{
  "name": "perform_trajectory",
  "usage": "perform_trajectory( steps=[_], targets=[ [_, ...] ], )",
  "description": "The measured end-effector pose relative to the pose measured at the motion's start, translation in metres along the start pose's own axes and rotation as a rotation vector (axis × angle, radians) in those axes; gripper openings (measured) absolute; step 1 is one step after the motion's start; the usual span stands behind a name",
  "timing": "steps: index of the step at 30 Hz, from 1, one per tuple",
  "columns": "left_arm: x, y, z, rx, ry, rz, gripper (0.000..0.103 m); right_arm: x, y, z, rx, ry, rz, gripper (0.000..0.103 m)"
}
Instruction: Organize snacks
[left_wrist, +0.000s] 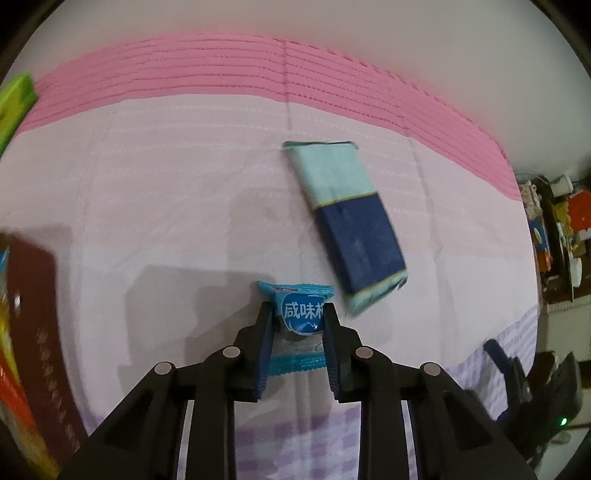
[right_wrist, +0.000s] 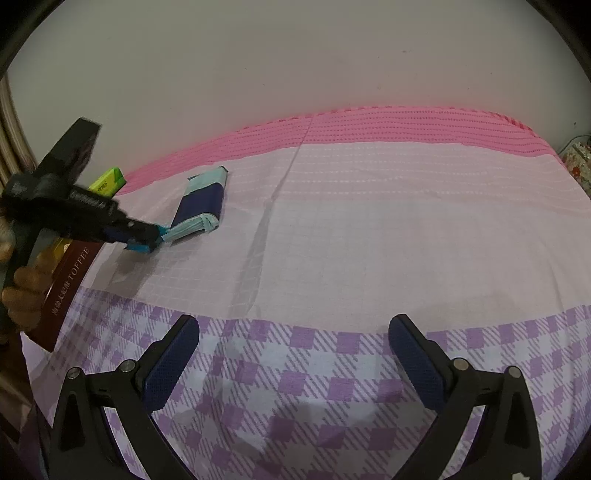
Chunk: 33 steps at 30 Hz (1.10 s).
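Small blue snack packet (left_wrist: 301, 317): lower centre of the left wrist view, on the pink bedsheet (left_wrist: 166, 206), pinched between the pads of the left gripper (left_wrist: 298, 314). Right gripper (right_wrist: 293, 328): spread wide, nothing held.

my left gripper (left_wrist: 298, 314) is matt black plastic with ribbed blue rubbery pads and dull metal pins. the small blue snack packet (left_wrist: 301, 314) between them is glossy crinkled film. the teal and navy pack (left_wrist: 347, 221) looks like smooth wrap. the bedsheet (right_wrist: 369, 240) is soft woven cloth, matt. the brown toffee box (right_wrist: 66, 284) seems smooth card.
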<state>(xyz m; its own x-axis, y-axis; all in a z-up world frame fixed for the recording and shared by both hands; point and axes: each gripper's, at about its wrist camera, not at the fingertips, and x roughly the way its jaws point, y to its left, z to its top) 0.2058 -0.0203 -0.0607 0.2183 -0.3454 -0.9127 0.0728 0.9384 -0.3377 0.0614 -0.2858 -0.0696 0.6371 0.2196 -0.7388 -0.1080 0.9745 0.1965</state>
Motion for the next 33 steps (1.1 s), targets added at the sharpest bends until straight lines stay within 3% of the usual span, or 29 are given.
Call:
perform_trajectory(
  steps=[6, 13, 19, 24, 27, 28, 33],
  targets=[
    [-0.04, 0.012, -0.041, -0.012, -0.054, -0.044, 0.026, -0.002, 0.0, 0.001, 0.006, -0.013, -0.024, 0.102],
    [-0.069, 0.029, -0.073, -0.052, -0.056, -0.087, 0.026, 0.021, 0.041, 0.042, -0.083, -0.005, 0.072, 0.102],
    [-0.098, 0.036, -0.089, -0.058, -0.112, -0.089, 0.026, 0.084, 0.098, 0.094, -0.196, 0.047, 0.073, 0.101],
    [-0.119, 0.045, -0.097, -0.051, -0.149, -0.072, 0.026, 0.125, 0.119, 0.111, -0.214, 0.104, 0.043, 0.099],
    [-0.13, 0.05, -0.101, -0.053, -0.168, -0.07, 0.026, 0.143, 0.129, 0.111, -0.272, 0.124, -0.047, 0.067],
    [-0.134, 0.052, -0.103, -0.054, -0.176, -0.071, 0.026, 0.143, 0.132, 0.112, -0.291, 0.122, -0.049, 0.047],
    [-0.153, 0.073, -0.116, -0.071, -0.216, -0.061, 0.026, 0.134, 0.132, 0.11, -0.303, 0.166, 0.03, 0.046]
  ],
)
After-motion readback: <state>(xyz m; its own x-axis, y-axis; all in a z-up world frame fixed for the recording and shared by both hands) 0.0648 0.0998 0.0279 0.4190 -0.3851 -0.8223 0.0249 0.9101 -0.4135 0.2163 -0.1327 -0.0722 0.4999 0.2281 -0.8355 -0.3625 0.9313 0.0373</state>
